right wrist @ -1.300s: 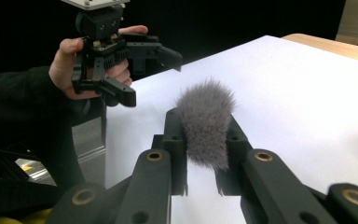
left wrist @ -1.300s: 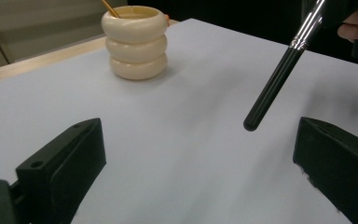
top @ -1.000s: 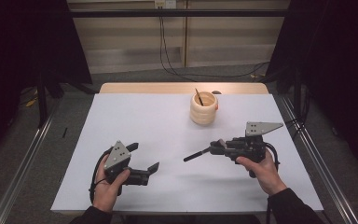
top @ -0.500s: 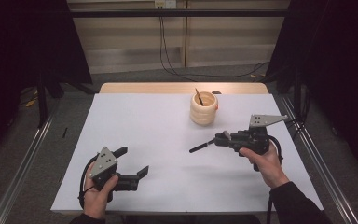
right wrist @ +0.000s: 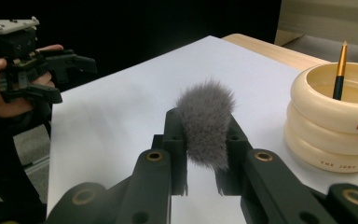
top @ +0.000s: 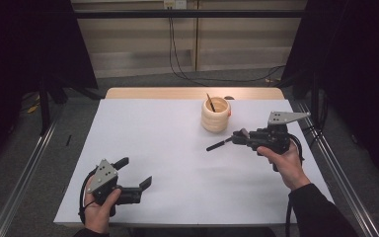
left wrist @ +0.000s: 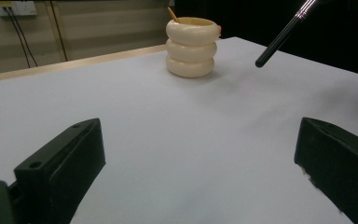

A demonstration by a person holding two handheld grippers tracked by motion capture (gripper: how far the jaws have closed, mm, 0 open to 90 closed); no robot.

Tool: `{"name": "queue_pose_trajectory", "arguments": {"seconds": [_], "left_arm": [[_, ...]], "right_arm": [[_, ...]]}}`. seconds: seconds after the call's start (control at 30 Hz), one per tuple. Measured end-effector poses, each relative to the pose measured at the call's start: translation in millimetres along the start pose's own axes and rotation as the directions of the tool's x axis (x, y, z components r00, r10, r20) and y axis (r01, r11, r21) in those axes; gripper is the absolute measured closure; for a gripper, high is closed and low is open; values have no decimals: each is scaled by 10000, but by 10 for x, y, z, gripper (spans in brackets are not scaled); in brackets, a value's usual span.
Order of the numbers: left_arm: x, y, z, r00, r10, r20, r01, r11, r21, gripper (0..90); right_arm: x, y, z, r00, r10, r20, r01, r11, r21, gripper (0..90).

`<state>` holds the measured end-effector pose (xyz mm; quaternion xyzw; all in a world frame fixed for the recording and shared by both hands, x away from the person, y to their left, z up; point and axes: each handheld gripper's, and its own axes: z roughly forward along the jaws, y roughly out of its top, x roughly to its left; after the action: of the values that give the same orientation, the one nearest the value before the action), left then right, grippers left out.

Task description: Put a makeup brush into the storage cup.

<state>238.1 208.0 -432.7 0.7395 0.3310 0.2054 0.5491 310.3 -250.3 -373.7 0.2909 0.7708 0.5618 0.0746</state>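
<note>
White table (top: 177,163): one ringed holder (top: 215,114), two brushes, two tools.

Small dark capitals run along the lowest ring of the cream holder (right wrist: 335,116) in the right gripper view. They seem to read "THE JOY SMO", the rest cut off; nothing else is legible.

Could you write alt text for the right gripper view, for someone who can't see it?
Two black jaws of the right gripper clamp the fluffy grey head of a makeup brush above a white table. To the right stands a cream ringed holder with a thin brush inside; far left, a hand holds the left gripper.
</note>
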Motion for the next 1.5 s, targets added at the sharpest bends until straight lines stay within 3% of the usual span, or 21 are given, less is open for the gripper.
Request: {"name": "queue_pose_trajectory", "arguments": {"seconds": [0.17, 0.53, 0.63, 0.83, 1.03, 1.27, 1.37, 1.5], "left_arm": [[25, -15, -10, 9998, 125, -124, -124, 9999, 62, 16], [10, -13, -22, 9993, 296, 214, -295, 9995, -70, 12], [11, -16, -15, 9995, 165, 286, -162, 9998, -86, 13], [9, -14, -14, 9994, 287, 202, -286, 9996, -42, 14], [30, -4, -19, 9999, 152, -5, -152, 9997, -183, 15], [37, -2, -12, 9999, 109, 33, -108, 9996, -242, 14], [44, 4, -6, 9993, 368, 7, -368, 9992, -181, 14], [50, -5, -3, 9999, 149, -1, -149, 9996, -248, 14]], "right_arm": [[-56, 53, 23, 9999, 2, 116, -1, 10000, -25, 772], [-164, 222, -7, 9987, -69, 500, 78, 9998, -183, 772], [-189, 273, -16, 9984, -59, 557, 68, 9998, -176, 772], [-259, 378, -44, 9968, -23, 800, 36, 9999, -169, 772], [-321, 470, -45, 9947, -105, 1020, 111, 9999, -54, 772], [-431, 554, -50, 9912, -36, 1323, 34, 10000, 18, 772], [-487, 558, -21, 9885, 127, 1508, -148, 9998, 132, 772], [-554, 585, 15, 9846, 184, 1740, -226, 9995, 222, 772]]}}
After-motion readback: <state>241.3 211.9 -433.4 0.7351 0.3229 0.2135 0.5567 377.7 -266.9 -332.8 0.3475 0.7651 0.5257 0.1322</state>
